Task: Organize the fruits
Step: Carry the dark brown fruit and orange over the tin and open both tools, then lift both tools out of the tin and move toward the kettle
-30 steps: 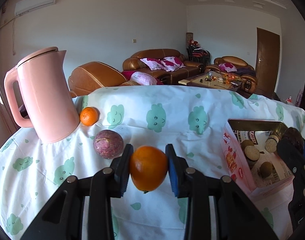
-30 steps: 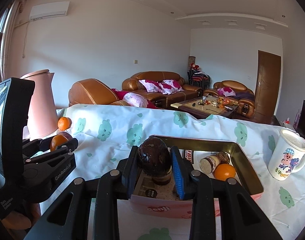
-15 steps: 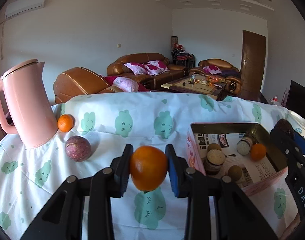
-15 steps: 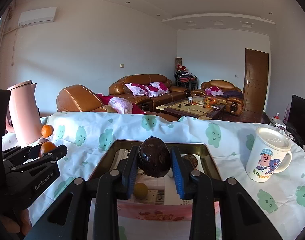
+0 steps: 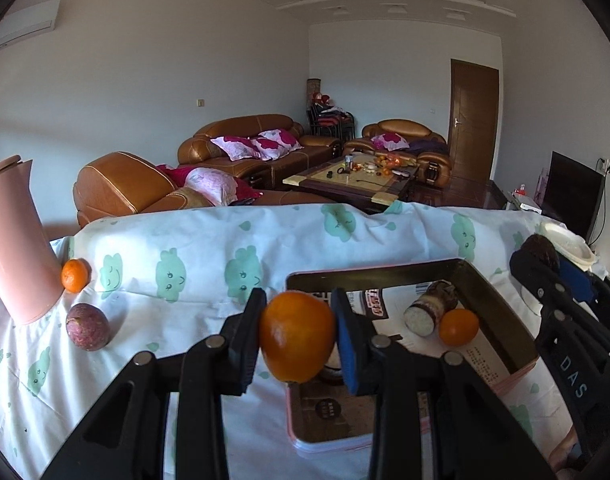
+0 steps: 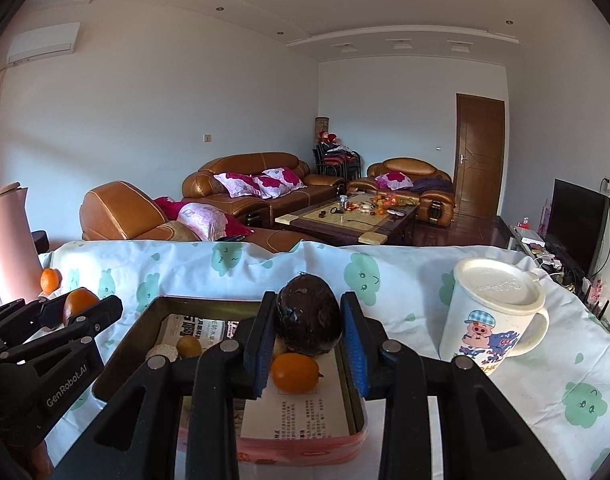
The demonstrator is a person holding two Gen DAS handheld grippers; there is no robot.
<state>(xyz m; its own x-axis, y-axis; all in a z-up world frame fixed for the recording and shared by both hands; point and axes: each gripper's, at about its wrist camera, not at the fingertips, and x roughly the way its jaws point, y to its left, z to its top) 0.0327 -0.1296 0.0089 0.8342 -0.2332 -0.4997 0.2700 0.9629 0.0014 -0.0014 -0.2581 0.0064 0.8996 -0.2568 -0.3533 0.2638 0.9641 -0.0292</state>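
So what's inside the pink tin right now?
The pink tin holds a small orange fruit, a cut root piece, two small brownish fruits and printed paper lining. The held fruits and fingers hide part of the floor.

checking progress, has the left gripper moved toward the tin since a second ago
Yes. The left gripper, shut on the orange, has moved right: the pink kettle slid to the left edge and the tin now lies ahead.

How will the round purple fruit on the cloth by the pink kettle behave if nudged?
The round purple fruit will probably roll: nothing visibly braces it on the cloud-print tablecloth. Wrinkled cloth may slow it. The pink kettle could stop a leftward roll.
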